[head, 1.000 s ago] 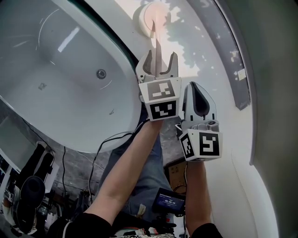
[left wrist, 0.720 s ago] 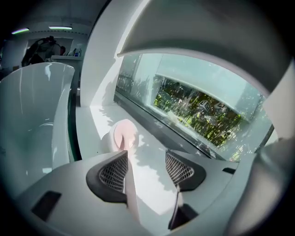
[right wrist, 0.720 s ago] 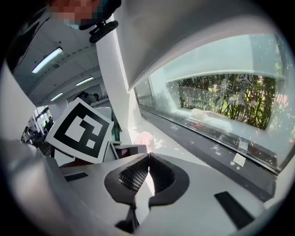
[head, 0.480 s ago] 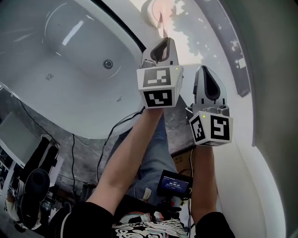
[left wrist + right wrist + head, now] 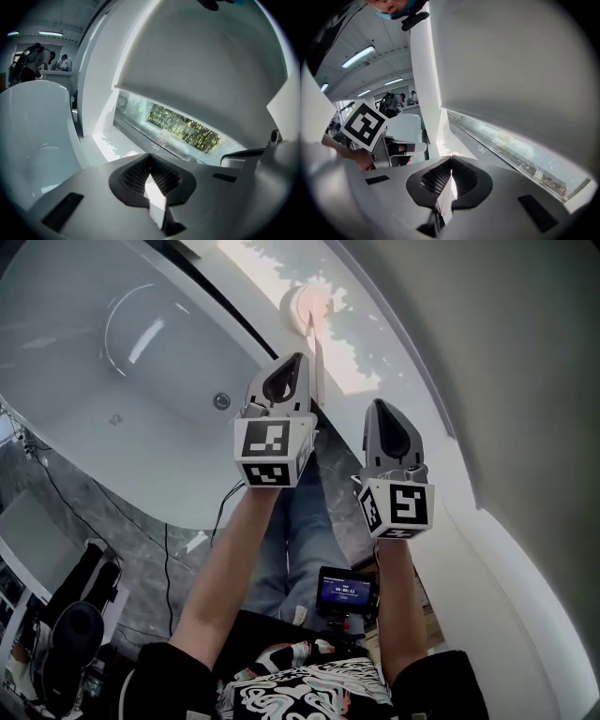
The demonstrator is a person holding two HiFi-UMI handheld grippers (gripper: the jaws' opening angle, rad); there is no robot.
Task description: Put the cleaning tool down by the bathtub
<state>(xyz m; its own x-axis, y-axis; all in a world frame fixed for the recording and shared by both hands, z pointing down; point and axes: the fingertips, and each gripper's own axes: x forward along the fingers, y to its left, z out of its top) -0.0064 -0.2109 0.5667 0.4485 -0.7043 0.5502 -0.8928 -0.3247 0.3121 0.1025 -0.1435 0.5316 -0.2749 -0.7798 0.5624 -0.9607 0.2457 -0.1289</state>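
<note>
A: From the head view, what is the room like?
B: A white bathtub (image 5: 112, 399) fills the upper left, its drain (image 5: 222, 400) in plain sight. Along its rim runs a pale strip (image 5: 361, 371), sunlit and dappled with leaf shadows; I can't tell whether it is floor or a low ledge. A grey marbled floor (image 5: 122, 521) lies on the tub's near side, with dark gear (image 5: 70, 634) at the lower left and a small lit screen (image 5: 344, 592) by the person's legs.

A: And the cleaning tool?
B: The cleaning tool (image 5: 306, 307) lies on that strip, just beside the tub's rim. Its round head is at the far end and its handle points back toward the left gripper (image 5: 296, 362). Neither gripper has hold of it. The right gripper (image 5: 379, 409) is held up alongside the left.

A: The left gripper view?
B: Its jaws have just been closing and are pressed together with nothing between them. Beyond them are the tub at left, a low window (image 5: 183, 124) with green trees outside, a broad pale panel (image 5: 197, 61) above it, and people (image 5: 35, 58) far back.

A: The right gripper view?
B: Those jaws are pressed together too, and empty. The left gripper's marker cube (image 5: 364, 123) shows at left, then a white column (image 5: 424, 93), strip lights (image 5: 358, 56) overhead, and the window along the right.
</note>
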